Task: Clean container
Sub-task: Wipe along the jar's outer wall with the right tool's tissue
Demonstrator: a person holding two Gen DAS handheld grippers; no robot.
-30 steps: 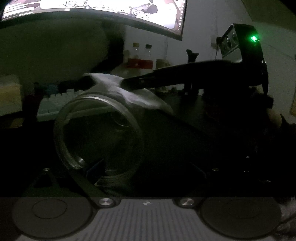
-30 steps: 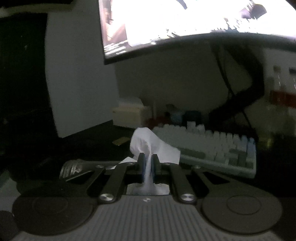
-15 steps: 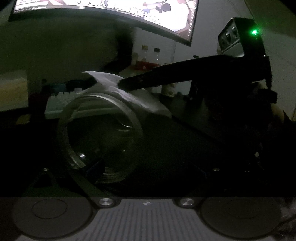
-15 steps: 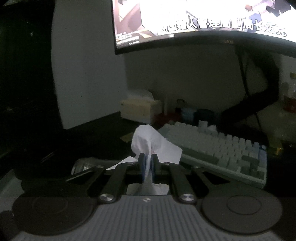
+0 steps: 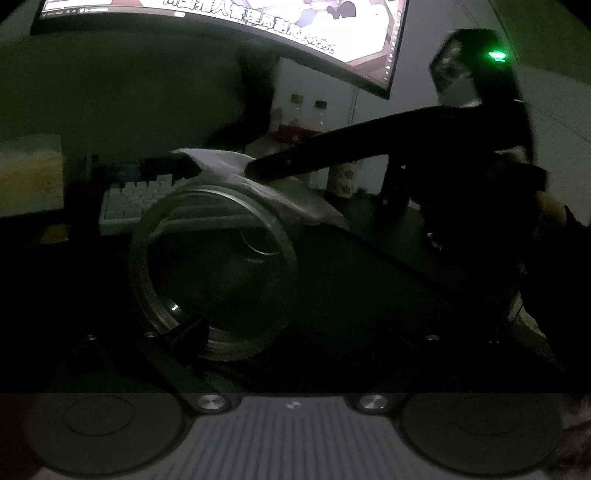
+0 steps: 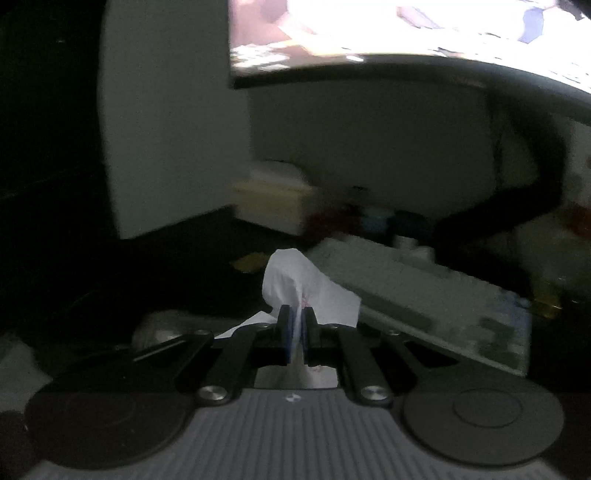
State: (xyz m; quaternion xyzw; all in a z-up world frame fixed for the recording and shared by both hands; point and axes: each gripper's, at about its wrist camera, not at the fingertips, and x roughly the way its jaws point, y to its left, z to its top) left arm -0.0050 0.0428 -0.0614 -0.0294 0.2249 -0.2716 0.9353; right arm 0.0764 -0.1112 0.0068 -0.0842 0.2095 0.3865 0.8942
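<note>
Dim table [image 5: 369, 236], a lit monitor [image 5: 332, 33] across the top of the frame. Your left gripper [image 5: 236, 325] holds a clear jar [image 5: 214, 266] left of centre, mouth toward the camera. Your right gripper [image 6: 298, 321] is clamped on a white tissue [image 6: 295, 280], which lies at the jar's upper rim in the left view.

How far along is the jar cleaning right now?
Done: the right tongs are shut on a white tissue, and the glass jar lies on its side in the left tongs. In hand: the tissue sits at the jar's upper rim. Left: wiping inside; whether the glass is clean is too dark to tell.
</note>
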